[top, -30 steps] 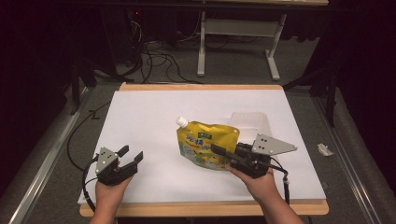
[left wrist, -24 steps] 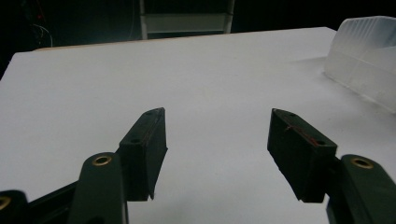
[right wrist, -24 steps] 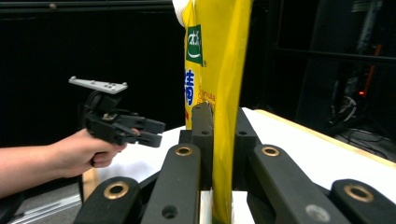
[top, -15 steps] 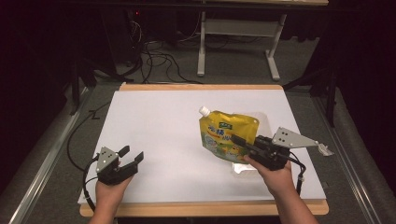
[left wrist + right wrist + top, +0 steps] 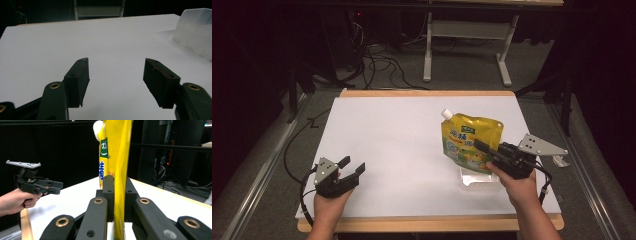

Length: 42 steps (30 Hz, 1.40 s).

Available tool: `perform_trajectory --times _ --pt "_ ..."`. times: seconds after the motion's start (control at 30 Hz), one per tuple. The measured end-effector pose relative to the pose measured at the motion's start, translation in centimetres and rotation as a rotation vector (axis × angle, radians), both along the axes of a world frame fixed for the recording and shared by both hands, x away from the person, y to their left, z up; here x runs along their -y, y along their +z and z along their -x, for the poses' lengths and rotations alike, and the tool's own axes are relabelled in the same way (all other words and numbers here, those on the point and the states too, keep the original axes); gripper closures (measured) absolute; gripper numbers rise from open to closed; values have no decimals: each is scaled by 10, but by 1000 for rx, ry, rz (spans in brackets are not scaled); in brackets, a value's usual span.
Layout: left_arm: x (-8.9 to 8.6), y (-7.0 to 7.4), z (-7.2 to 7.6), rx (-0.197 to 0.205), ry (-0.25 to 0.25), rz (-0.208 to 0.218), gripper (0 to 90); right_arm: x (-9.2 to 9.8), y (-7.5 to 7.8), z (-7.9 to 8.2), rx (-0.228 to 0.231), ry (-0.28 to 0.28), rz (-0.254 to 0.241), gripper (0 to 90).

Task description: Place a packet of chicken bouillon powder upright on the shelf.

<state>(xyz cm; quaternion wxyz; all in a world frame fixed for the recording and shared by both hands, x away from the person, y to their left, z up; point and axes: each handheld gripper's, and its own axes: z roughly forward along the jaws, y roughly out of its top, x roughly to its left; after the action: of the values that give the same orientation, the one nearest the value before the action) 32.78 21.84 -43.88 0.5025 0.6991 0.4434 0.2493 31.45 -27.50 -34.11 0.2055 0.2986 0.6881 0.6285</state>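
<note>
At the near left edge of the white table (image 5: 402,135), the left gripper (image 5: 343,172) is held low with its jaws spread apart and nothing between them. Nearer the right edge, a yellow spout pouch (image 5: 469,140) is clamped upright between the closed jaws of the right gripper (image 5: 482,148), its white cap (image 5: 446,114) at the top. Under the pouch, what may be a clear plastic container (image 5: 477,177) is seen resting on the table.
</note>
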Motion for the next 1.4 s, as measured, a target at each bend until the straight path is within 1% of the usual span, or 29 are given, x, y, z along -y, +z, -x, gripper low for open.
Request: perform_trajectory --times 0.17,0.27,0.37,0.53,0.63,0.7,0.9,0.97,1.03,1.4 --pt "0 0 0 0 -2 -5 380 12 1 0 1 -20 4 859" --pt "1 0 0 0 -2 -4 379 17 1 1 1 -31 -8 858" --pt "1 -1 -1 -2 -3 -9 379 23 1 3 -2 -42 -1 858" --pt "0 -1 -1 -6 7 -5 375 31 -3 4 -15 -49 -16 859" --pt "0 -1 -1 -3 8 -6 375 35 -5 4 -25 -52 -16 858" --pt "1 -1 -1 -5 7 -9 375 36 -5 4 -26 -56 -6 858" --pt "0 -1 -1 -5 8 -10 375 35 -6 5 -35 -56 1 859" --pt "0 -1 -1 -4 10 -10 375 35 -7 4 -33 -53 12 859" --pt "-1 -1 -1 -3 10 -8 375 34 -7 4 -42 -57 13 859" --pt "-1 -1 -1 -3 10 -9 375 31 -17 1 -68 -55 32 858"
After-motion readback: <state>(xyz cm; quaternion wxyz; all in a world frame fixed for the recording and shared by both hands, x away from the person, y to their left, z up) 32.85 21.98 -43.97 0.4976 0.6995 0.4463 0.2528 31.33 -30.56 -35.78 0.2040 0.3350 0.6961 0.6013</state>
